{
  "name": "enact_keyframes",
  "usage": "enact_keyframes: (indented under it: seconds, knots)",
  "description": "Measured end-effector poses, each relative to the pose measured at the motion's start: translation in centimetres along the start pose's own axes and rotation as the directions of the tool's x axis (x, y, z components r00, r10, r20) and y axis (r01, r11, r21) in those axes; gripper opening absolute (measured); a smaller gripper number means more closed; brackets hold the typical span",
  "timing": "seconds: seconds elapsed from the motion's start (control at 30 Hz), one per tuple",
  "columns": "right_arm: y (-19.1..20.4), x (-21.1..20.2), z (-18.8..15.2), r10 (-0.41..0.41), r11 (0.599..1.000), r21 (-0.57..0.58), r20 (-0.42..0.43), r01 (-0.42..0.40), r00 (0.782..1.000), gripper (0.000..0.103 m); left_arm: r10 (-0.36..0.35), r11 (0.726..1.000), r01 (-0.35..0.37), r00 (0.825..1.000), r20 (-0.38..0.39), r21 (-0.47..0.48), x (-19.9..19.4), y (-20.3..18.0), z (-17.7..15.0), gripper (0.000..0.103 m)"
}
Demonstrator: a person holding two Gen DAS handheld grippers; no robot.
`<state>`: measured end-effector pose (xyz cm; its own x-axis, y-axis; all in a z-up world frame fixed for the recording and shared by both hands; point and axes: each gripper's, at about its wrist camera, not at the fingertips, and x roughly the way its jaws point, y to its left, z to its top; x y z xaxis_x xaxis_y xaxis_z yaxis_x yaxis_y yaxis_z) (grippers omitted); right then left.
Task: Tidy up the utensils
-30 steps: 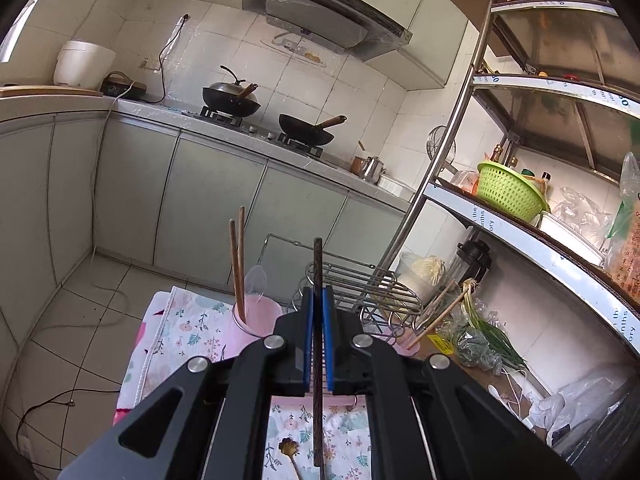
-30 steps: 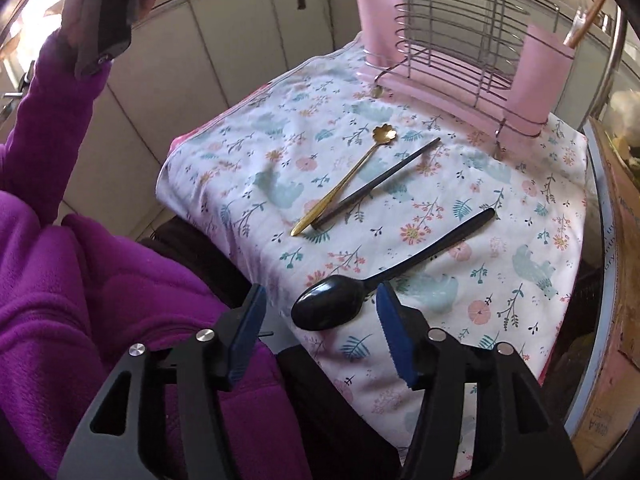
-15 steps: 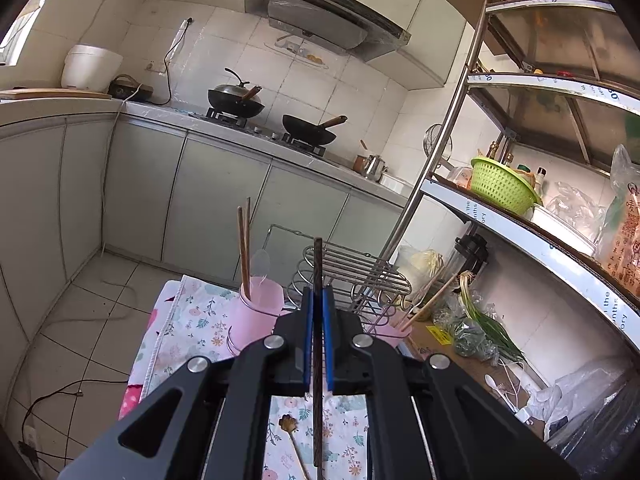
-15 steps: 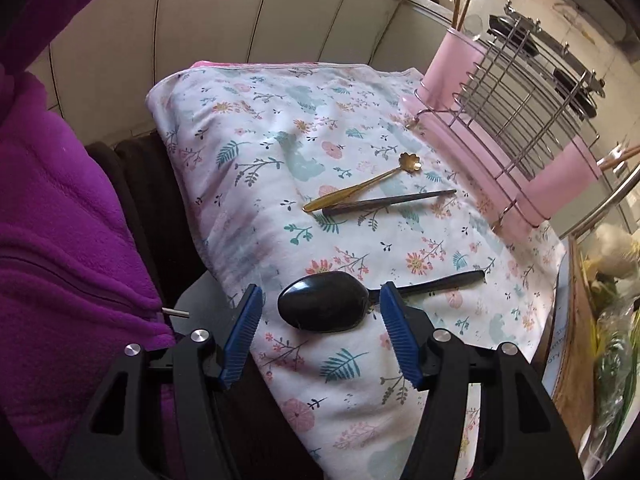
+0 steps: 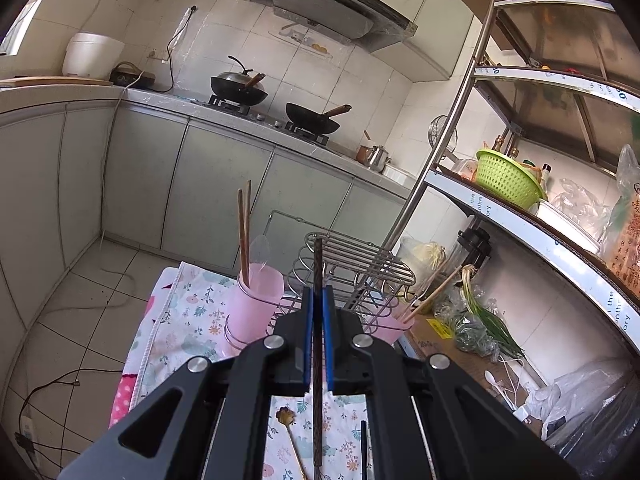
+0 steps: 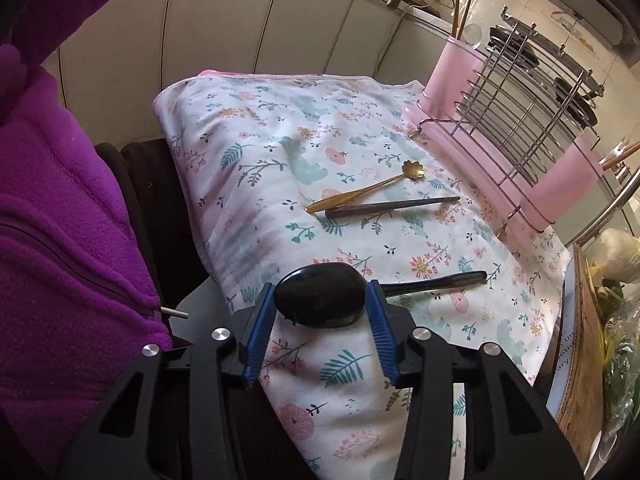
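Observation:
My left gripper (image 5: 316,300) is shut on a dark chopstick (image 5: 317,264) that stands upright, held above the floral cloth in front of the wire rack (image 5: 352,256). A pink cup (image 5: 256,300) on the rack's left holds two brown chopsticks; another pink cup (image 5: 390,324) is on its right. My right gripper (image 6: 322,292) has its pads on both sides of the bowl of a black spoon (image 6: 320,294) at the cloth's near edge. A gold flower spoon (image 6: 360,192) and a second dark chopstick (image 6: 392,206) lie mid-cloth.
The rack with its pink cups (image 6: 452,76) stands at the cloth's (image 6: 256,148) far edge. A metal shelf unit (image 5: 520,208) with a green basket (image 5: 506,178) is on the right. Kitchen counter with woks (image 5: 240,92) lies behind. A purple sleeve (image 6: 60,220) is at left.
My right gripper has moved forward and narrowed around the black spoon's bowl. My left gripper, still holding the chopstick, has moved closer to the rack.

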<state>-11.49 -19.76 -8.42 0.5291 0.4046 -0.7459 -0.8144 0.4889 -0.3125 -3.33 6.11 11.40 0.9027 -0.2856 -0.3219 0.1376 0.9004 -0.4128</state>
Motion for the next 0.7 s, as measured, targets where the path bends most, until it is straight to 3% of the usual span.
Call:
enact_keyframes:
  seconds: [0.33, 0.47, 0.7]
  knots:
    - [-4.2, -3.8, 1.9, 0.011, 0.976, 0.215, 0.152, -0.044, 0.988, 0.031, -0.009, 1.000, 0.009, 1.000, 0.010, -0.002, 0.1, 0.3, 0.3, 0.004]
    - [-6.2, -5.8, 1.8, -0.044, 0.950, 0.312, 0.208, -0.024, 0.977, 0.025, -0.014, 1.000, 0.014, 1.000, 0.005, -0.010, 0.6, 0.5, 0.3, 0.004]
    - [-10.2, -7.3, 1.5, -0.197, 0.904, 0.416, 0.210, 0.094, 0.958, 0.013, -0.022, 1.000, 0.022, 1.000, -0.009, -0.011, 1.7, 0.6, 0.3, 0.004]
